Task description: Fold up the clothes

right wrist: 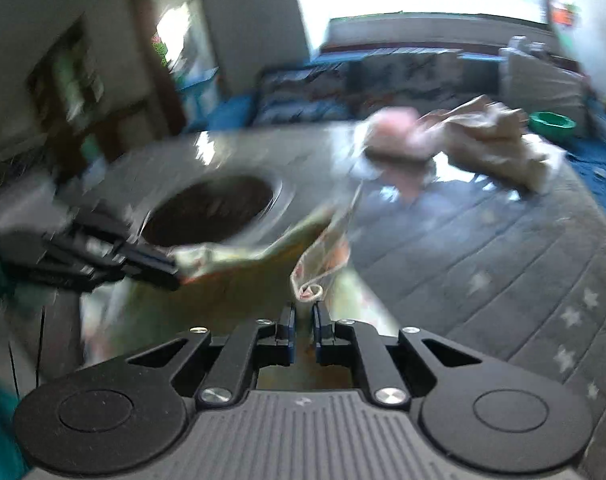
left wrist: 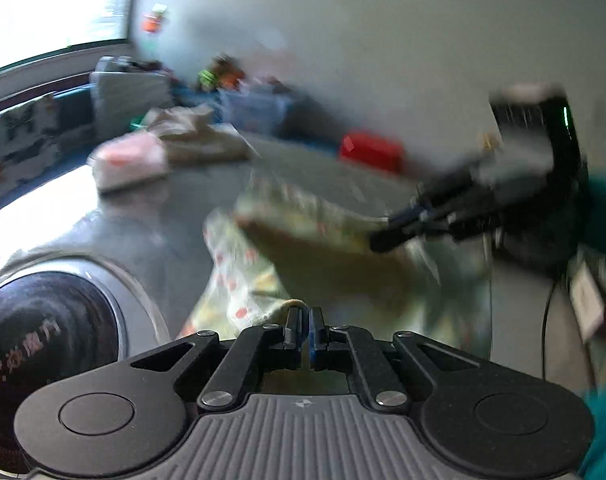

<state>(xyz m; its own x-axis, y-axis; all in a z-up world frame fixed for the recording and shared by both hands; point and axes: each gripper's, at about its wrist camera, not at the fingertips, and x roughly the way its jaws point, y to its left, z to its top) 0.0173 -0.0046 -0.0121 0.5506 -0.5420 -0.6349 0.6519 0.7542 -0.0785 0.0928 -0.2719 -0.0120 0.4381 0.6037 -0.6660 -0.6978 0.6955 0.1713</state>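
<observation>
Tabletop (right wrist: pixel 483 240): lying grey and padded, quilted in diagonal lines with pale stars; a round dark opening (right wrist: pixel 211 212) with a metal rim sitting at its left.

Garment (left wrist: pixel 303 232): thin, pale green-cream cloth printed with orange-red spots, hanging stretched and lifted above the tabletop; long axis running roughly left to right between the two tongs, blurred by motion, so finer detail not showing.

Left tongs (left wrist: pixel 305 322): nearly closed, pinching a rolled hem of the garment.

Right tongs (right wrist: pixel 303 316): slightly parted, gripping a bunched corner of the garment.

Folded pile (right wrist: pixel 399 136): pink-and-white cloth resting at the far side of the tabletop, touching crumpled beige cloth (right wrist: pixel 499 136) on its right.

Green bowl (right wrist: pixel 551 122): sitting beyond the beige cloth.
</observation>
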